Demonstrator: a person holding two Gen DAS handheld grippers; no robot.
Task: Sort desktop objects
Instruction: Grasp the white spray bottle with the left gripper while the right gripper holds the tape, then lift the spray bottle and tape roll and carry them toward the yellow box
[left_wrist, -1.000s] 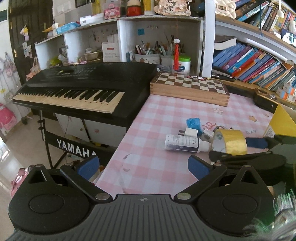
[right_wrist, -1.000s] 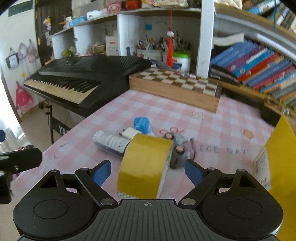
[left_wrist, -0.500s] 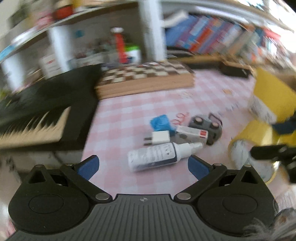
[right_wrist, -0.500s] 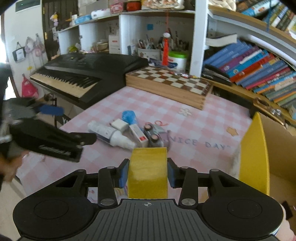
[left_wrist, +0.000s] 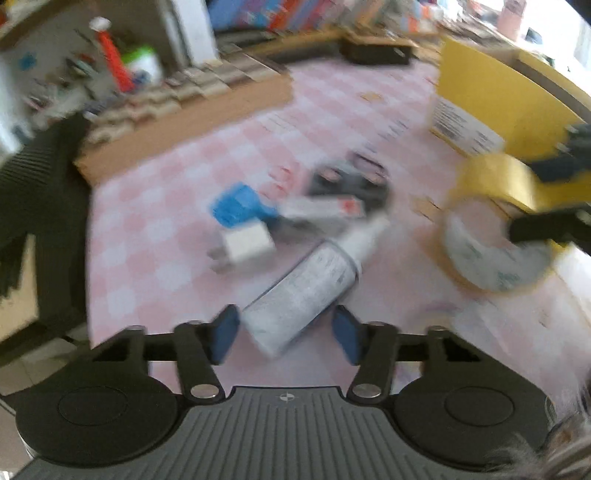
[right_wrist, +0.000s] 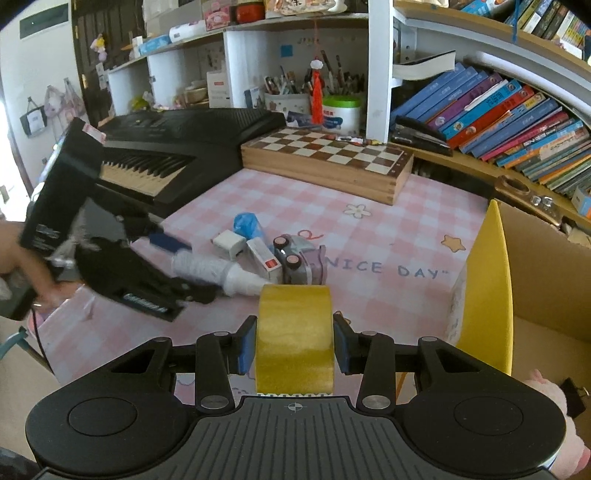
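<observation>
2 grippers are at work: the right gripper (right_wrist: 294, 349) is clamped on the yellow tape (right_wrist: 294, 339), held above the mat's near edge just left of the open box (right_wrist: 546, 280), while the left gripper (left_wrist: 284, 338) has its pads (left_wrist: 223, 332) part-open on either side of the bottle (left_wrist: 304, 291), apparently not yet gripping it. Nothing looks sorted yet, and the bottle, plug (right_wrist: 229, 242), blue wad (right_wrist: 246, 224), small carton (right_wrist: 263, 258) and toy car (right_wrist: 301, 258) lie bunched mid-mat. Readable writing is only "NICE DAY" on the mat (right_wrist: 369, 236); the left view is too blurred for labels.
</observation>
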